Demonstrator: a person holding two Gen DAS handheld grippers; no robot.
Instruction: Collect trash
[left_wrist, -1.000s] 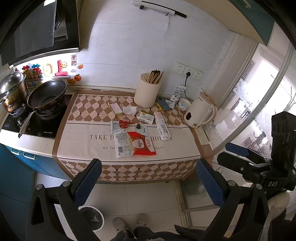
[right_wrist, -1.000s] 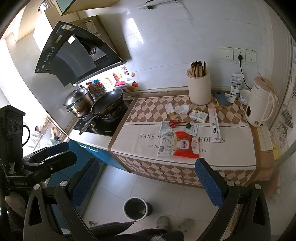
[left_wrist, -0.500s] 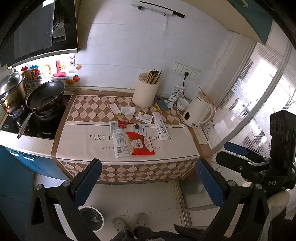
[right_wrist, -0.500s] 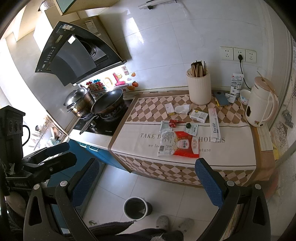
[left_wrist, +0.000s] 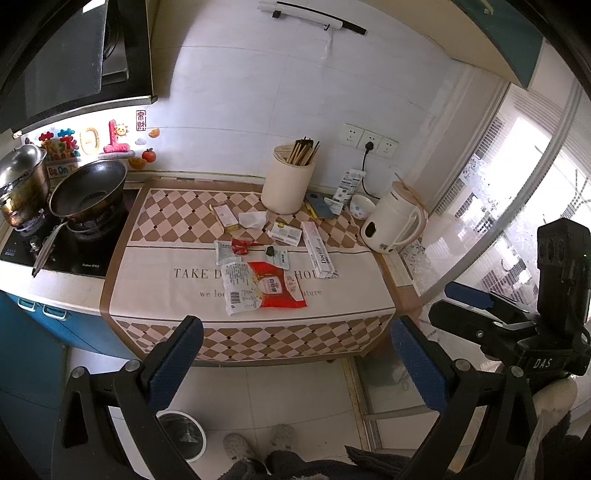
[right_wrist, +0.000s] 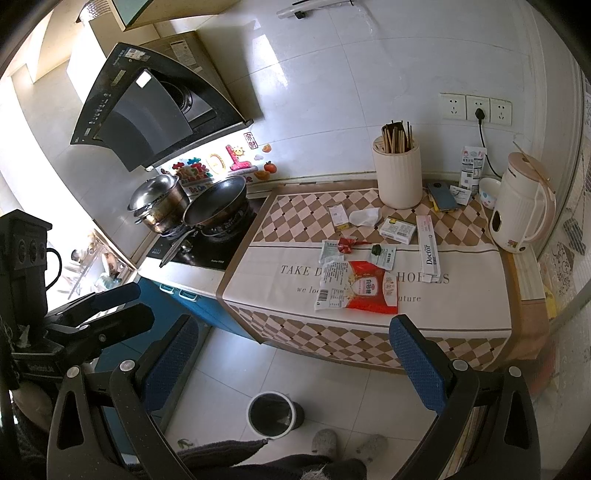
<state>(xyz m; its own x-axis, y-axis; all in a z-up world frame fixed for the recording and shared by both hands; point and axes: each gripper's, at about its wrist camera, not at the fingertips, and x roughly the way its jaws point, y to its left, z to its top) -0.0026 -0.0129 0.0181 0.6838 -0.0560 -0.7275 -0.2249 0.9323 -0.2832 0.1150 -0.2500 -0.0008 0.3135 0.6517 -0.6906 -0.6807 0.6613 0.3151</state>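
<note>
Kitchen counter, mid-frame in both wrist views: I hold the left gripper (left_wrist: 295, 354) and the right gripper (right_wrist: 291, 354) back from the checked cloth (left_wrist: 155, 288), jaws of each spread wide and gripping nothing. The trash lies scattered at the centre of the cloth: a red-and-white snack wrapper (left_wrist: 266, 286) nearest the front edge, a crumpled tissue (left_wrist: 252, 218) behind it, small sachets (left_wrist: 224, 252), a red twist of foil (left_wrist: 242, 246) and a long toothpaste box (left_wrist: 318, 254) to its right. I judge the wrapper light, limp and slick, lying flat, so I would pinch it at a lifted edge or corner rather than press down on its middle; the tissue is soft and should crush easily; the box is stiff and best taken across its narrow width. The bin (right_wrist: 272, 412) stands on the floor, lower centre of the right view
</note>
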